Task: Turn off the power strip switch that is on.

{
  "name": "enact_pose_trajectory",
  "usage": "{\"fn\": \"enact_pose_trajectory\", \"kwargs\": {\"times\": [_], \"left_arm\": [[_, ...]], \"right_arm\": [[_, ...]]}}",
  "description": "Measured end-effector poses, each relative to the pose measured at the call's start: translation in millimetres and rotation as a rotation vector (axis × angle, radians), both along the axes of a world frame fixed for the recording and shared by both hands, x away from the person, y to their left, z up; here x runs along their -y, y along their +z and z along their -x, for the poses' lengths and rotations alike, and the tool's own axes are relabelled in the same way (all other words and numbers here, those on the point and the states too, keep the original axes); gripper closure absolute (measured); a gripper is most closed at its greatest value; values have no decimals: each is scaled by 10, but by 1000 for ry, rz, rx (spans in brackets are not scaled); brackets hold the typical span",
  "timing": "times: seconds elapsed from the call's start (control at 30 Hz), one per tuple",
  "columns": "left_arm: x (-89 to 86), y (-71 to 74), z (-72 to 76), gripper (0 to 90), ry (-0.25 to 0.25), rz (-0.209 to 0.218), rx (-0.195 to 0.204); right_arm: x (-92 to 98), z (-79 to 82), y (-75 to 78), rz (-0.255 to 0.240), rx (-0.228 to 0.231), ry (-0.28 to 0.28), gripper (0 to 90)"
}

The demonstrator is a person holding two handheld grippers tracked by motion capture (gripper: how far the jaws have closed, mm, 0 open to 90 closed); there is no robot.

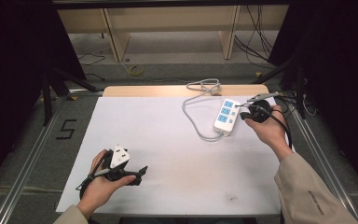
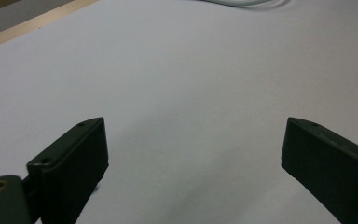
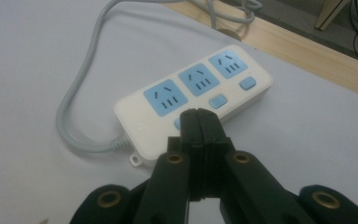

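A white power strip (image 1: 227, 116) with three blue sockets and blue switch buttons lies at the table's far right; its grey cable (image 1: 193, 119) loops off to the left and back. In the right gripper view the strip (image 3: 214, 79) lies just ahead, and my right gripper (image 3: 198, 115) is shut, with its tips over the nearest button, which they partly hide. In the high view the right gripper (image 1: 240, 108) sits at the strip's right edge. My left gripper (image 1: 142, 171) rests near the front left, open; nothing lies between its jaws (image 2: 193, 140).
A white sheet (image 1: 168, 140) covers the table, and a wooden edge (image 1: 144, 90) shows at the far side. The cable's coil (image 1: 205, 85) hangs over that edge. Metal rails run along both sides, and a "5" mark (image 1: 66, 129) is on the floor at the left.
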State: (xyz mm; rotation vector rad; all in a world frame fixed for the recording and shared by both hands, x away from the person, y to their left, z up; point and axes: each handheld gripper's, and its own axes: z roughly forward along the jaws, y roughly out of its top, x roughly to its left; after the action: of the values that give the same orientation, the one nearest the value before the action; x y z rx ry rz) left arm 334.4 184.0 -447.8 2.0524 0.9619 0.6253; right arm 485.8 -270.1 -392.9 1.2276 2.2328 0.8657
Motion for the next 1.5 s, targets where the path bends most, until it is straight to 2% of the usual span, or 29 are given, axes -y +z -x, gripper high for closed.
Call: {"fn": "enact_pose_trajectory", "kwargs": {"times": [0.87, 1.5], "left_arm": [[24, -10, 6, 74, -17, -10, -10], [59, -23, 13, 76, -35, -17, -17]], "right_arm": [[-24, -296, -47, 31, -39, -42, 900], [17, -469, -165, 55, -81, -86, 900]]}}
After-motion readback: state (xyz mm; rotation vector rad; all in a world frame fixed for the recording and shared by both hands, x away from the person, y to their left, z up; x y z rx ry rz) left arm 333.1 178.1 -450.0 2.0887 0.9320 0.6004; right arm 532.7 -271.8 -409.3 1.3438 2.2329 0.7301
